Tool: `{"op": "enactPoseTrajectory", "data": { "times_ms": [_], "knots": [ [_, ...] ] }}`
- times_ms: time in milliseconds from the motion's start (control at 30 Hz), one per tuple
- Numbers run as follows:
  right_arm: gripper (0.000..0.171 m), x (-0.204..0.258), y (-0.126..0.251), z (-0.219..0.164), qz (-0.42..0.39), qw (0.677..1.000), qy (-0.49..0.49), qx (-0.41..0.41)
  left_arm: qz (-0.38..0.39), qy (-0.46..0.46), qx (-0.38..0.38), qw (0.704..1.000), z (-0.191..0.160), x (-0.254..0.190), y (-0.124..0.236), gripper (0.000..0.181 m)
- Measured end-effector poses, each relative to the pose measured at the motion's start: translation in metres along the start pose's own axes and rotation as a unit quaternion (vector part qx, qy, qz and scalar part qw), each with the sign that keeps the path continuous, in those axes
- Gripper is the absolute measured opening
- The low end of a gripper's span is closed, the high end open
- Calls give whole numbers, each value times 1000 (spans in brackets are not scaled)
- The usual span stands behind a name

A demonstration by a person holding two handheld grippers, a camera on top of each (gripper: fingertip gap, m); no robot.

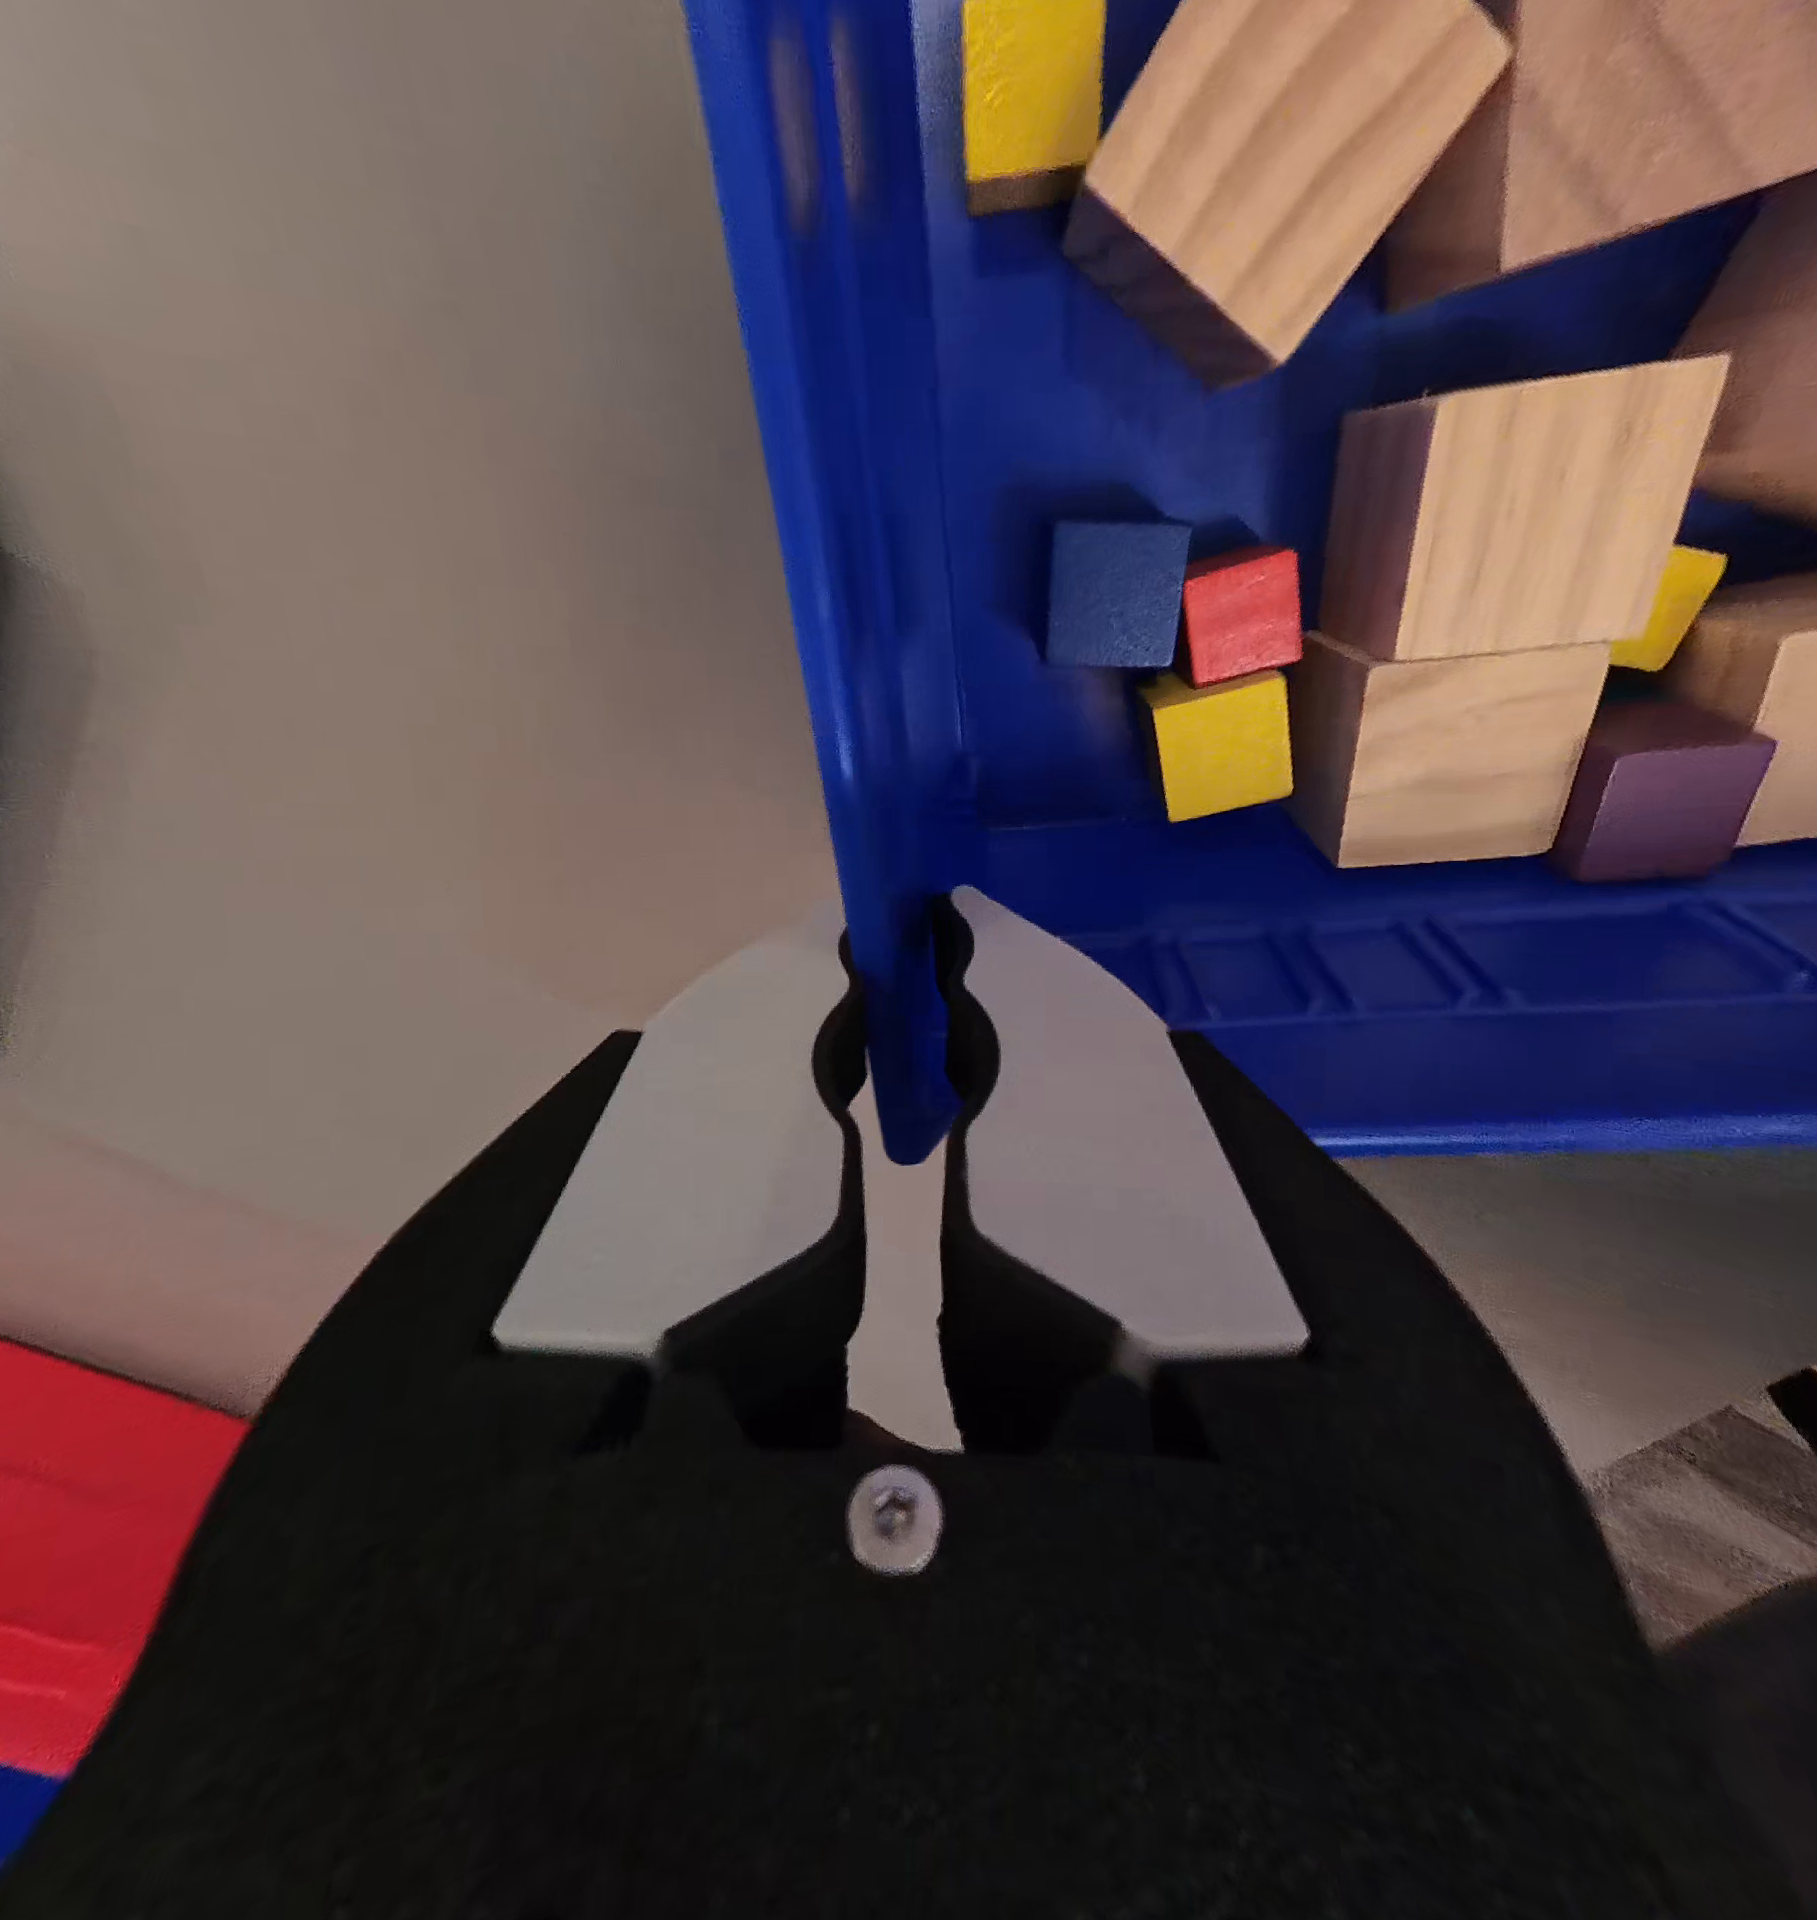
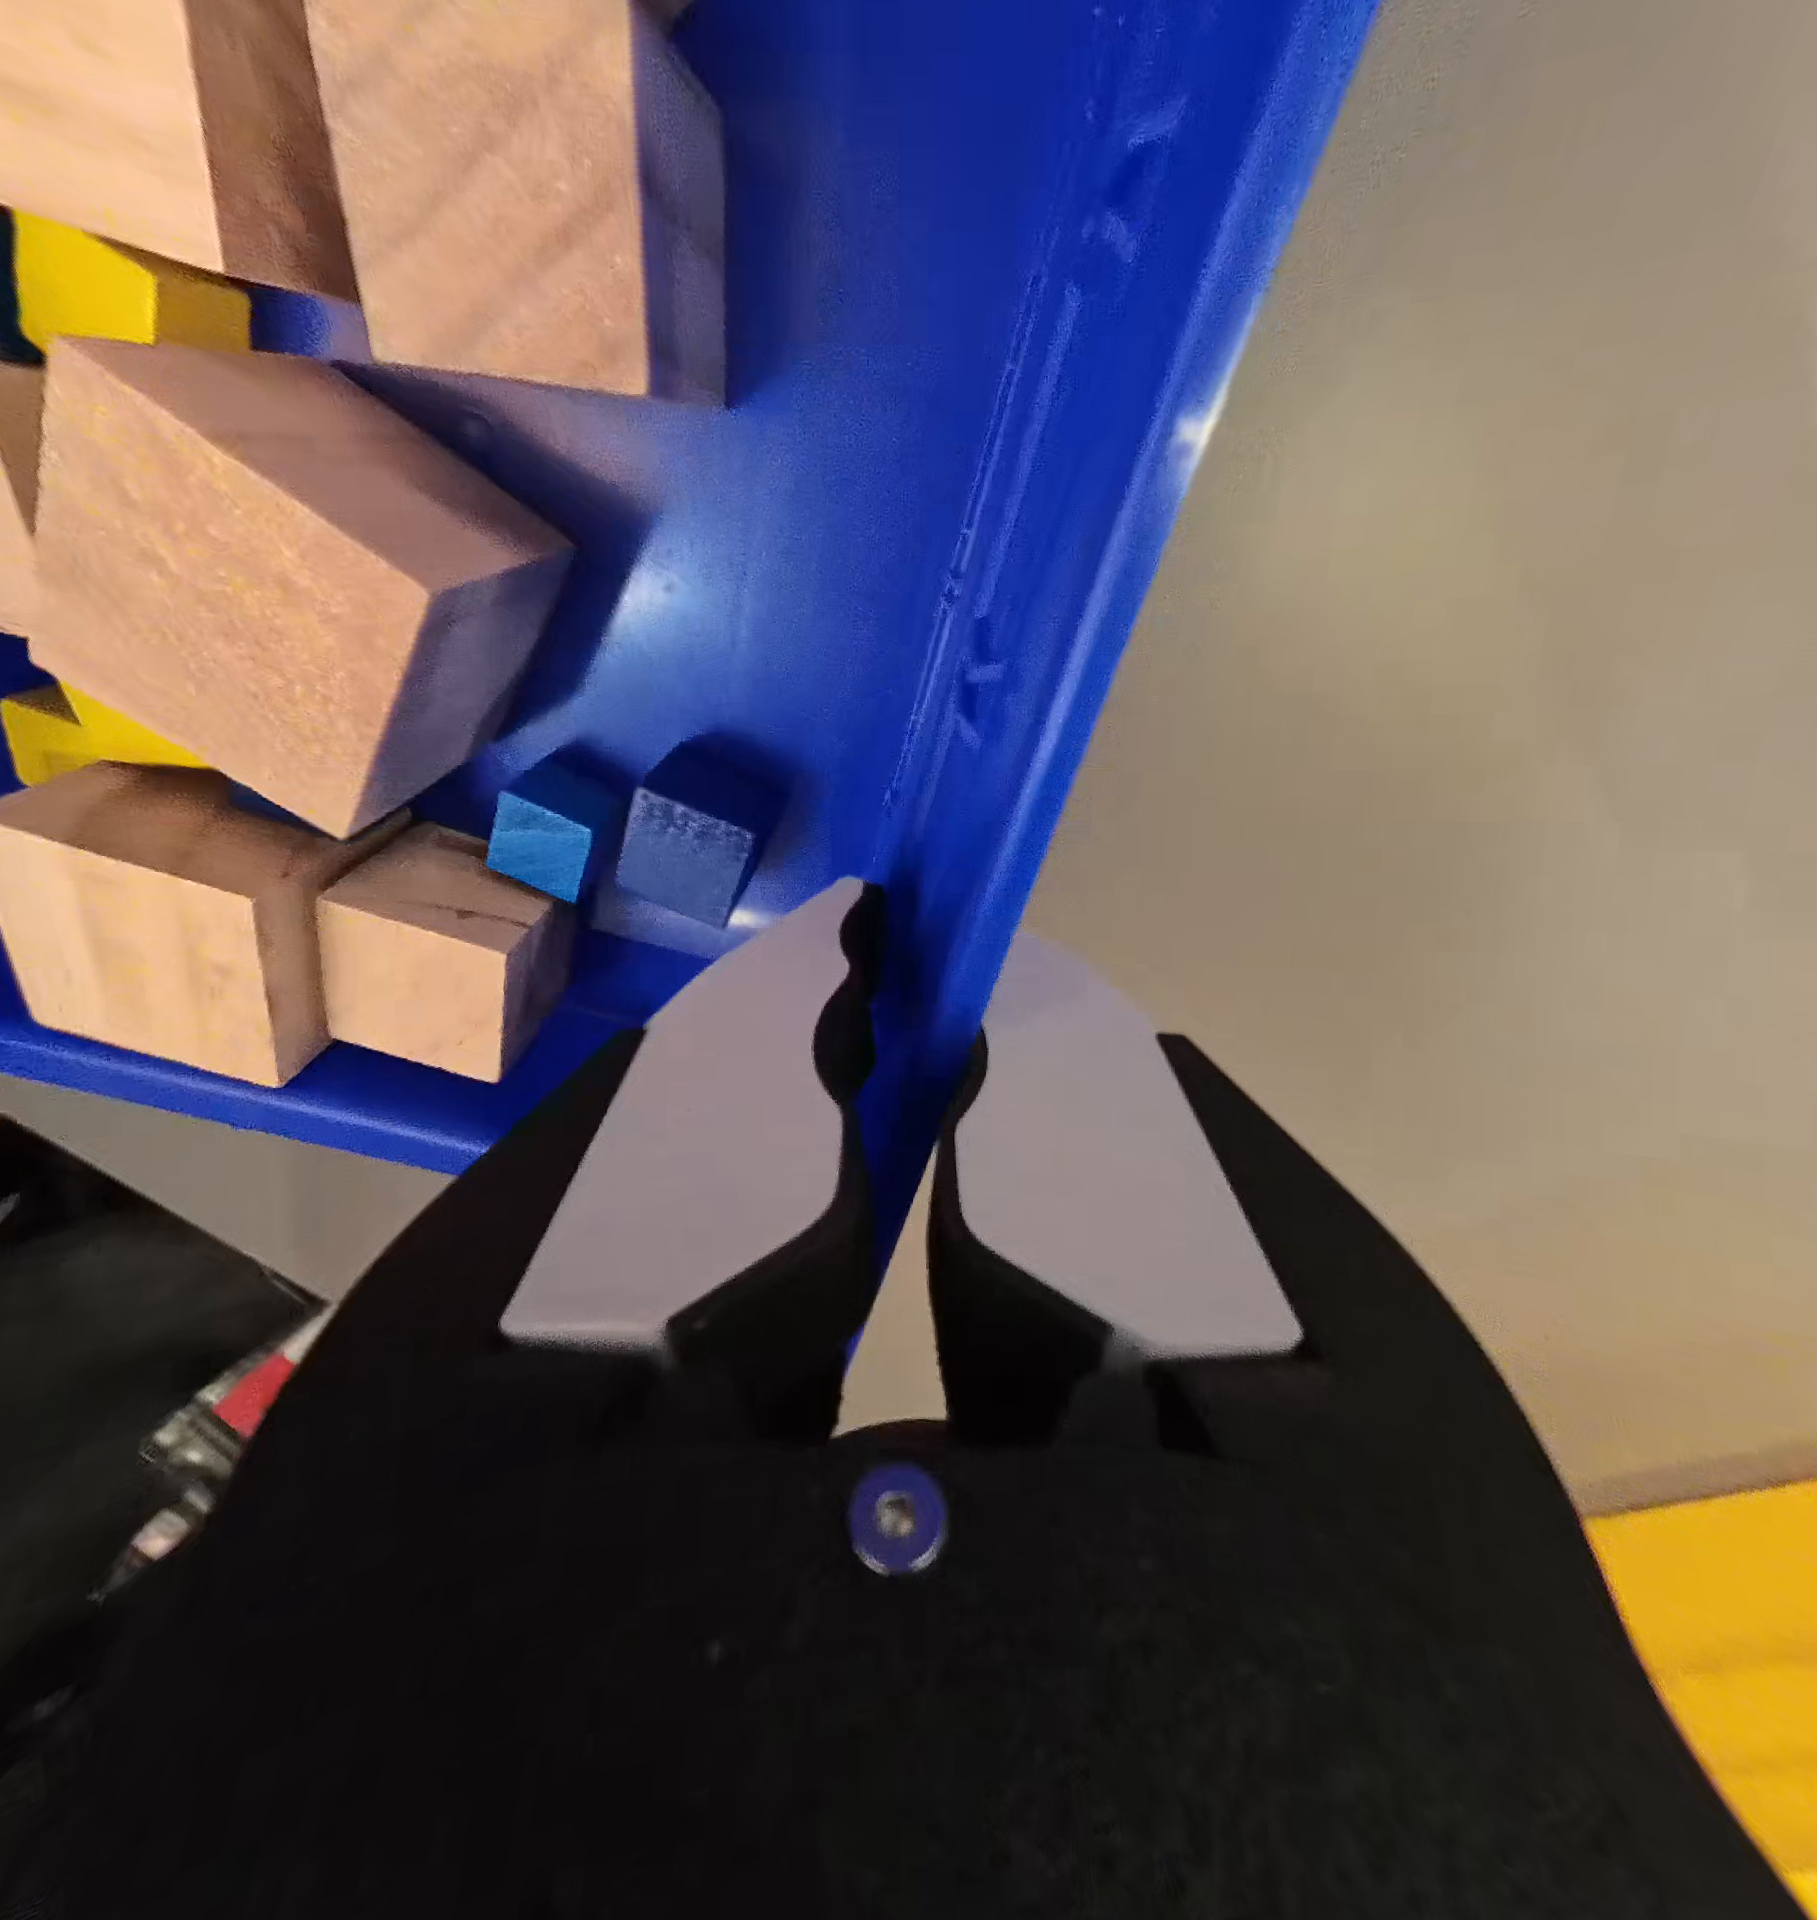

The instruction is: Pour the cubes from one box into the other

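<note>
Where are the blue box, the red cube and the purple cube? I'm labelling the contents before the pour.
blue box (image 1: pixel 862 520): left wrist view, on its side wall.
red cube (image 1: pixel 1242 613): left wrist view, on its front face.
purple cube (image 1: pixel 1662 795): left wrist view, on its front face.

Dim, warm indoor light, soft shadows, no hard glare; only a faint sheen on the blue box (image 2: pixel 1184 436) rim. Wooden cubes (image 1: pixel 1288 156) were motion-blurred, and wide-angle distortion bent the frame edges in both views.

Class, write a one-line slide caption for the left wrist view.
Left hand-held gripper clamps the tilted blue box wall as wooden and coloured cubes tumble inside.
</note>
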State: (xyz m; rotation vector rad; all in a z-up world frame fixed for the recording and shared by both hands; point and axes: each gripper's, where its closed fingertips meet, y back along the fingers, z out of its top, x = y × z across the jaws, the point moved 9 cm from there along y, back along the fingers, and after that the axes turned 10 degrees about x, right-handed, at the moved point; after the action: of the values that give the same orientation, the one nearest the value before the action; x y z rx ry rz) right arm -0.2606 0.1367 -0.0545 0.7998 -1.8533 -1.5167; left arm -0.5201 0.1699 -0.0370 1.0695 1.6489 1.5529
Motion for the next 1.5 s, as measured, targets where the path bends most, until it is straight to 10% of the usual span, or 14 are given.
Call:
{"op": "enactPoseTrajectory", "data": {
  "times_ms": [267,933,1200,1500],
  "knots": [
    [6,-76,33,-93,-26,999,-21,-23,0,-36,-100,994,85,-51,53,4],
    [8,-330,153,-428,-155,933,-261,-191,173,-115,-282,937,482,-157,272,3],
    [6,-351,116,-488,-305,854,-316,-277,270,-73,-381,881,533,-220,261,3],
    [6,-317,82,-491,-435,762,-317,-360,352,-10,-489,798,502,-250,201,4]
  ]
}}
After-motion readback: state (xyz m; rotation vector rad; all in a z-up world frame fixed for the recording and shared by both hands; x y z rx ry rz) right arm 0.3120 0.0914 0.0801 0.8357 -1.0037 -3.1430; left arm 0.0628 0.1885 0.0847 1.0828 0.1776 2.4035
